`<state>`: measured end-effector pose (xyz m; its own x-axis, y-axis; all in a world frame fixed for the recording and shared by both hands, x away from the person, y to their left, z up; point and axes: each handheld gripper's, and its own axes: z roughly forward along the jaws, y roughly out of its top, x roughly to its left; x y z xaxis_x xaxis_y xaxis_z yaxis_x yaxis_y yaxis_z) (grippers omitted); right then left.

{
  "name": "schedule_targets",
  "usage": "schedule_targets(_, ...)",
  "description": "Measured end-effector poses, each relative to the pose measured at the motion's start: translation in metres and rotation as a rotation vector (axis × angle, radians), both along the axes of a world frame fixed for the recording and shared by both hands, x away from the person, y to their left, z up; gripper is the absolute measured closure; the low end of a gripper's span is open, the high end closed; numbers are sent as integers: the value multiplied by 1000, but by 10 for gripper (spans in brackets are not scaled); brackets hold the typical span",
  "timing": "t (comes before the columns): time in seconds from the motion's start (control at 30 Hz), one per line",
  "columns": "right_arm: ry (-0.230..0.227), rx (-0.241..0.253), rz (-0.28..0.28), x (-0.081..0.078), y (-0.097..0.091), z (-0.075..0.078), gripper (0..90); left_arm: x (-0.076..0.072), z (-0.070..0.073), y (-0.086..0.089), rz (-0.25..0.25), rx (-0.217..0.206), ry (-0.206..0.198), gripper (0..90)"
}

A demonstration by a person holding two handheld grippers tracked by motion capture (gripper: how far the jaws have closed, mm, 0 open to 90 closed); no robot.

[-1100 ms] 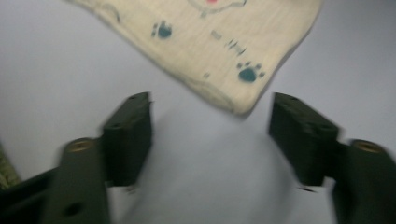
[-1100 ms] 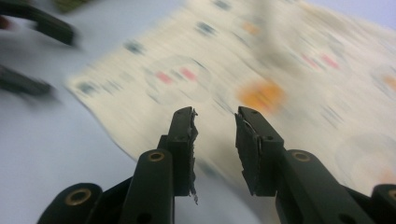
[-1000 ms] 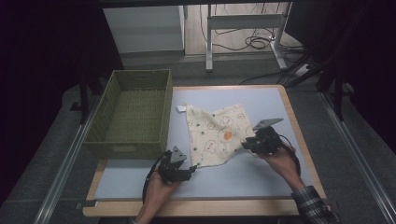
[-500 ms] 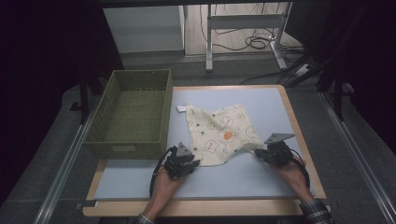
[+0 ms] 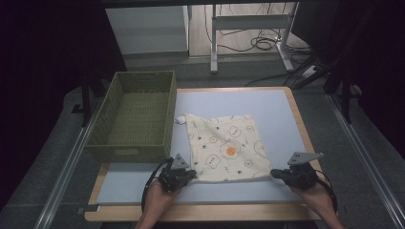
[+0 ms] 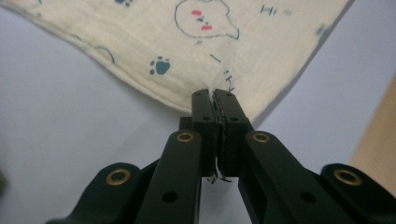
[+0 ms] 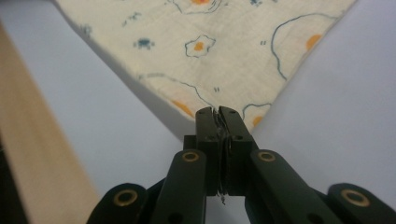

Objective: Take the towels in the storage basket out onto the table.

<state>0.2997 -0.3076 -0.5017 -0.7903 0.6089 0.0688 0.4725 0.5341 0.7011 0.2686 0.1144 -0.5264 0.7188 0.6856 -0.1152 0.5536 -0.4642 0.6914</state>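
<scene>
High view: green woven basket point(image 5: 134, 114) at the left of the blue table top point(image 5: 277, 114), standing upright, interior bare to the weave. Cream printed cloth point(image 5: 224, 145) spread flat on the table just right of the basket, near edge toward the person. Left gripper point(image 5: 190, 174) at the cloth's near left corner, jaws closed onto that corner after just closing. Right gripper point(image 5: 276, 173) at the near right corner, likewise clamped on the fabric. Left hand point(image 5: 157, 200) entering from the bottom edge, forearm angled up toward the corner; right hand point(image 5: 317, 193) low at the table's near right, gripper lying roughly level and pointing left toward the cloth.

Left gripper view: left gripper point(image 6: 214, 95) pinched tight on the corner of the cloth point(image 6: 187, 42), fabric puckered between the pads, remainder lying flat on the table beyond.

Right gripper view: right gripper point(image 7: 217, 112) closed on the corner of the cloth point(image 7: 219, 42), a thin fold caught between the pads; wooden table edge point(image 7: 37, 154) at the left.
</scene>
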Motion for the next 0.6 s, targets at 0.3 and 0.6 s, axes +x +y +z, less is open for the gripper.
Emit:
schedule_targets(0.3, 29, 52, -18, -11, -10, 1, 691, -1, 8, 9, 49, 12, -23, 554)
schedule_targets(0.6, -7, 19, -94, 48, 7, -2, 662, 30, 6, -10, 62, 44, -70, 446)
